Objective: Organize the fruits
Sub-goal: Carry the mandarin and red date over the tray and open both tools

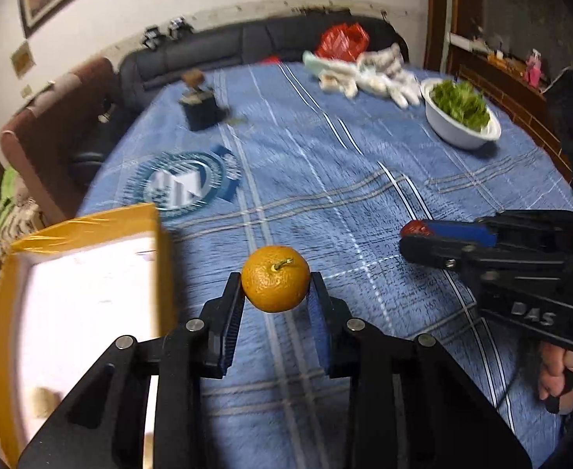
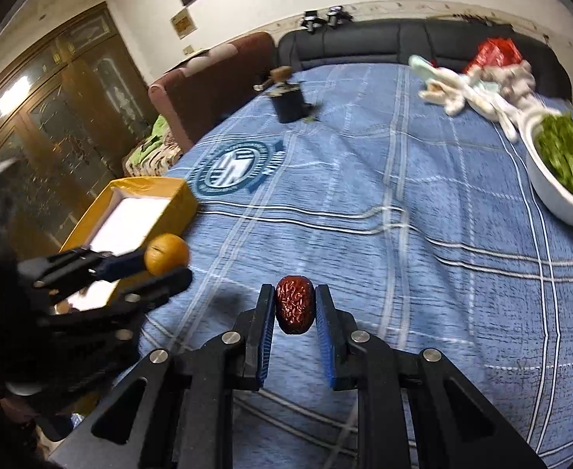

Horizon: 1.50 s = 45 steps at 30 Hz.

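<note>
dimpled round orange [image 1: 275, 283] in left gripper [image 1: 275, 293], wrinkled oval date [image 2: 294, 305] in right gripper [image 2: 295, 308]

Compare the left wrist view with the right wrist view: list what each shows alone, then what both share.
Only the left wrist view shows the person's hand gripping the right claw's handle, and a pink bottle on a shelf.

Only the right wrist view shows the wooden glass-door cabinet and the wrinkled skin of the red date up close.

Both show the left claw shut on the orange, the right claw shut on the date, the yellow box, the white bowl of greens and the blue plaid cloth.
</note>
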Each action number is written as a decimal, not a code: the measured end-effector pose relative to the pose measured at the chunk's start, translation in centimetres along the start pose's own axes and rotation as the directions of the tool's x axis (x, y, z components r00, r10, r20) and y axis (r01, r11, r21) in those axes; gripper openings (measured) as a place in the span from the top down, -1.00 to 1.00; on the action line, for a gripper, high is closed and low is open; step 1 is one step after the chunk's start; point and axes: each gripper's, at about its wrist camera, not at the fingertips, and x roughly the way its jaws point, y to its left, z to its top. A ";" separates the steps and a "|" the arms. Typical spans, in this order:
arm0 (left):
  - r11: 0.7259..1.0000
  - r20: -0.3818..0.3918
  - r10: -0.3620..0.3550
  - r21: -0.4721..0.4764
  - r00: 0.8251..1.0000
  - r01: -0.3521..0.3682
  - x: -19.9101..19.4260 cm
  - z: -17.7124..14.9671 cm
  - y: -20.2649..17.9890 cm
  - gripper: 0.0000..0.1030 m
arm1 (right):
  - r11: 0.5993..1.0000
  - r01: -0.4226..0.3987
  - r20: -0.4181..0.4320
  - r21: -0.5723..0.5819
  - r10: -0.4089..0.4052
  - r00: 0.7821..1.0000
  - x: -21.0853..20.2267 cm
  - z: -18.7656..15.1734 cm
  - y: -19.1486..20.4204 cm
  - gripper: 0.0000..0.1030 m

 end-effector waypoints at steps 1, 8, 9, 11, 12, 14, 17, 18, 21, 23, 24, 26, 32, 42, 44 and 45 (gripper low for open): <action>1.000 0.024 0.023 -0.006 0.999 -0.023 -1.2 -0.4 0.6 0.42 | 1.000 -0.004 0.003 -0.015 0.004 1.000 -0.2 0.1 0.9 0.60; 0.993 0.088 0.100 -0.068 0.991 -0.094 -6.0 -3.1 4.9 0.41 | 0.991 -0.056 0.027 -0.124 0.059 0.998 -1.3 0.3 8.3 0.60; 0.992 0.091 0.104 -0.077 0.990 -0.097 -6.2 -3.4 5.4 0.41 | 0.987 -0.070 0.031 -0.142 0.075 0.997 -1.3 0.3 9.7 0.60; 0.989 0.096 0.119 -0.100 0.988 -0.109 -7.3 -4.6 6.7 0.41 | 0.982 -0.088 0.034 -0.169 0.095 0.995 -1.4 0.2 11.9 0.60; 0.987 0.098 0.129 -0.108 0.987 -0.118 -7.6 -5.1 7.2 0.41 | 0.977 -0.099 0.038 -0.190 0.108 0.993 -1.4 0.1 13.4 0.61; 0.980 0.107 0.165 -0.127 0.981 -0.151 -8.6 -6.3 8.6 0.41 | 0.970 -0.112 0.039 -0.216 0.123 0.992 -1.2 -0.2 15.5 0.61; 0.973 0.108 0.190 -0.153 0.976 -0.172 -9.4 -7.8 10.3 0.41 | 0.958 -0.138 0.027 -0.250 0.149 0.988 -0.5 -0.9 18.6 0.61; 0.971 0.107 0.194 -0.162 0.975 -0.176 -9.6 -8.4 10.8 0.41 | 0.954 -0.145 0.019 -0.261 0.156 0.988 -0.1 -1.3 19.8 0.61; 0.962 0.093 0.217 -0.192 0.972 -0.196 -10.0 -10.3 12.6 0.41 | 0.947 -0.154 0.004 -0.280 0.162 0.987 0.8 -2.4 21.8 0.61; 0.956 0.082 0.223 -0.211 0.971 -0.202 -10.1 -11.3 13.5 0.41 | 0.944 -0.166 -0.014 -0.285 0.169 0.985 1.6 -3.2 22.9 0.61; 0.954 0.078 0.227 -0.218 0.971 -0.205 -10.2 -11.8 13.9 0.41 | 0.943 -0.164 -0.020 -0.291 0.166 0.986 2.0 -3.7 23.6 0.61; 0.949 0.069 0.232 -0.234 0.970 -0.211 -10.2 -12.6 14.7 0.41 | 0.940 -0.154 -0.026 -0.304 0.154 0.988 2.6 -4.3 24.5 0.61; 0.940 0.050 0.237 -0.265 0.970 -0.216 -9.5 -14.0 16.3 0.41 | 0.936 -0.104 -0.019 -0.335 0.104 0.994 3.6 -5.7 26.4 0.61; 0.918 -0.004 0.249 -0.317 0.969 -0.237 -8.3 -14.8 18.0 0.38 | 0.947 -0.016 -0.003 -0.321 0.016 1.000 4.4 -5.9 26.7 0.51; 0.909 -0.002 0.268 -0.331 0.963 -0.254 -9.2 -14.6 18.1 0.35 | 0.953 -0.008 0.021 -0.304 0.015 1.000 3.4 -5.4 26.5 -0.14; 0.905 -0.001 0.281 -0.333 0.960 -0.265 -9.5 -14.5 18.0 0.28 | 0.955 0.001 0.058 -0.295 0.017 0.998 2.3 -5.1 26.3 -0.20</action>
